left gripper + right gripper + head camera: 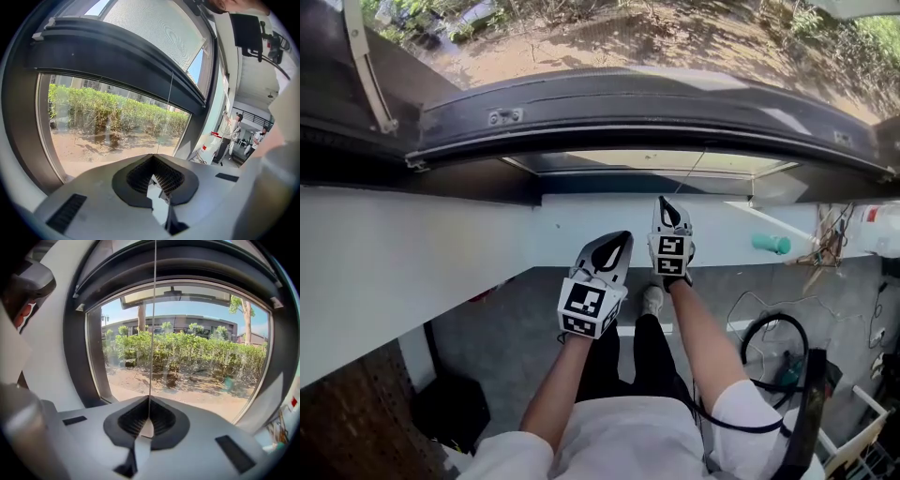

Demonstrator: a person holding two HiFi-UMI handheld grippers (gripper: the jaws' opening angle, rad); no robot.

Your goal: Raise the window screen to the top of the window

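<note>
The mesh window screen sits high in the window, its dark bottom bar above the clear glass. A thin pull cord hangs straight down from it. My right gripper is shut on this cord, which runs between its pads. In the head view the cord slants down to the right gripper and lines up with the left gripper just below and to its left. In the left gripper view the cord ends at the tip of the left gripper, which is shut on it.
A white sill runs under the dark window frame. A green object and tangled wires lie on the sill's right end. Black cable loops on the floor. People stand far off in the room.
</note>
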